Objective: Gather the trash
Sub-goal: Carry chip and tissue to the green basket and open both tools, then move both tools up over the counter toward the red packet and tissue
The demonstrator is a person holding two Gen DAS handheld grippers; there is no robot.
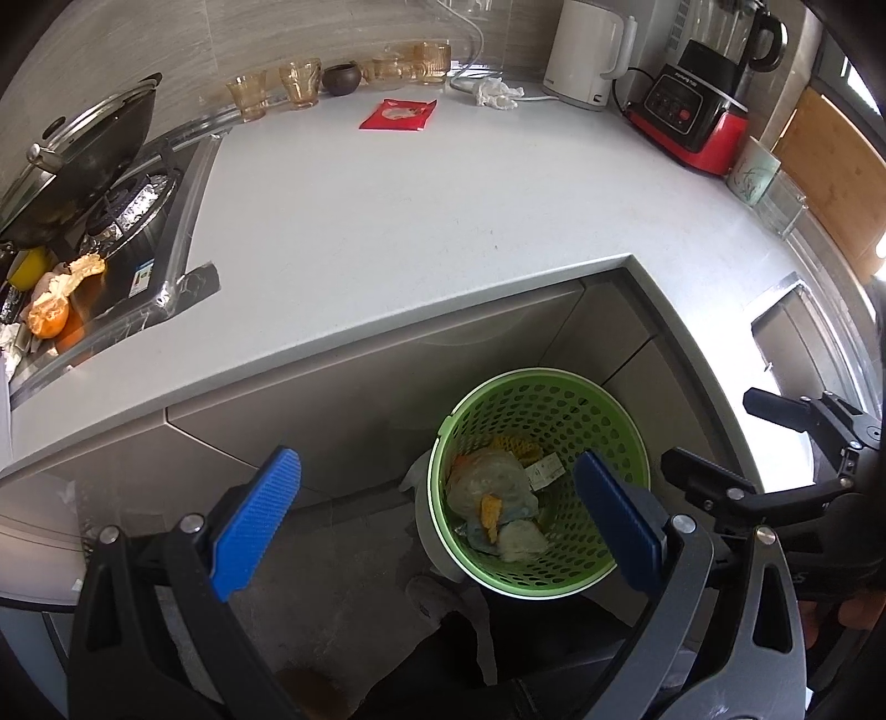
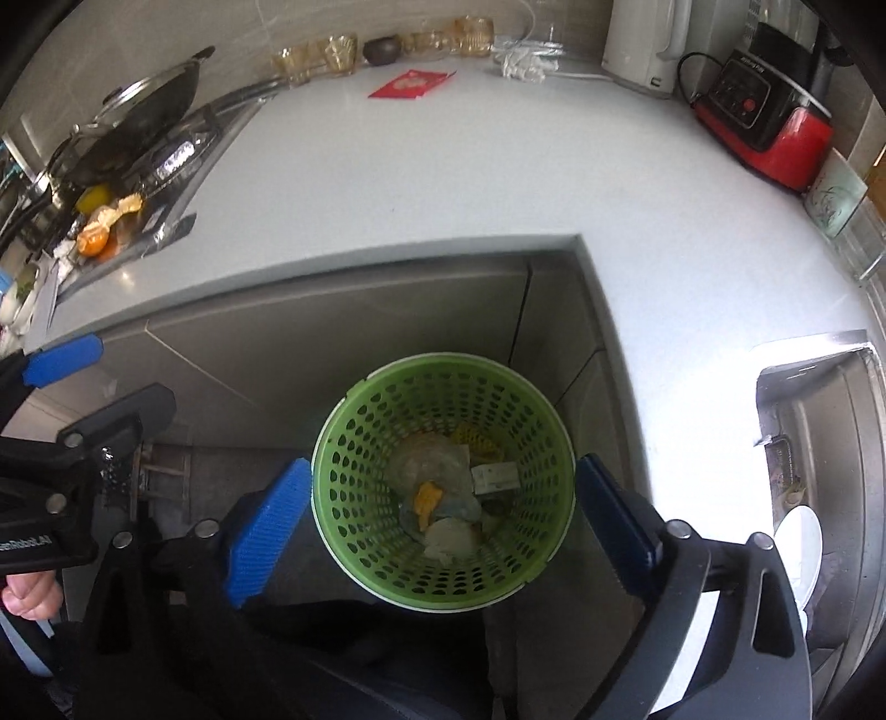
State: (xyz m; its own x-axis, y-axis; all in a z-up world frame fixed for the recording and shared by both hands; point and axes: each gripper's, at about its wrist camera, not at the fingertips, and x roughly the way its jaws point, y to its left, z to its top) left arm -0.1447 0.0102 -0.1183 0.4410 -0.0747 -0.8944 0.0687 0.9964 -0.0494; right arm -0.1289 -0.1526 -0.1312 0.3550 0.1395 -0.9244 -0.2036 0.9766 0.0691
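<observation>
Both grippers hanging over the green bin, nothing in either one.

Nearest up, the left gripper has its blue pads spread wide and grips nothing, and the right gripper is just as wide, also bare, its fingers framing the green perforated trash basket on the floor by the cabinet corner. Inside sits crumpled trash: plastic, an orange scrap, a paper tag. Further out on the white countertop, a red packet and a crumpled white tissue lie near the back wall, well apart from the basket. Orange peels sit by the stove at left. A white kettle and a red blender stand at the back right.
</observation>
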